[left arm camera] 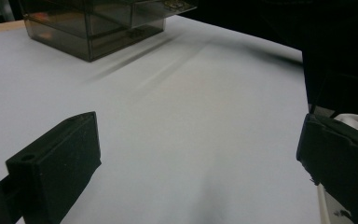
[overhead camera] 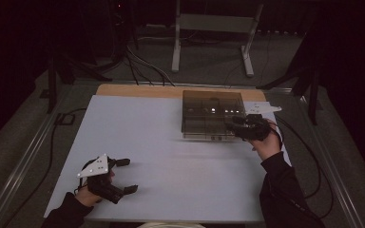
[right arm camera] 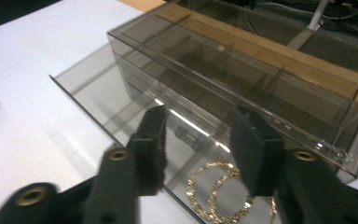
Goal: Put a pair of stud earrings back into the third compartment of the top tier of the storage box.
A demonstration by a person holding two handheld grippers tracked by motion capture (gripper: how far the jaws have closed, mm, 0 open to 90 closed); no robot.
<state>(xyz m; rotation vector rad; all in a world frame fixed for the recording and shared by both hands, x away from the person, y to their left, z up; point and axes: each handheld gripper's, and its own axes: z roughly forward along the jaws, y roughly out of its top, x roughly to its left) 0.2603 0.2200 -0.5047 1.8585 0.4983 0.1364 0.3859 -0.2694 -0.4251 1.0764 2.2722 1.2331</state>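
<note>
Left claw (overhead camera: 127,175): held low over the near left part of the white table (overhead camera: 171,156), jaws set wide apart with nothing between them; in the left gripper view the two black jaws frame bare table surface, well apart from the box (left arm camera: 98,28) seen at the far left of that view. Centre: the smoked clear box (overhead camera: 211,114) stands at the far right part of the table, near its wooden far edge. Right claw (overhead camera: 235,127): held at the near right corner of the box. In the right gripper view its jaws stand partly open, nothing pressed between the pads; a drawer (right arm camera: 135,116) is seen pulled out from the box (right arm camera: 242,79) beneath them, and gold rings (right arm camera: 219,191) lie on the drawer floor just below the jaws. No contact between pads and rings can be told.
</note>
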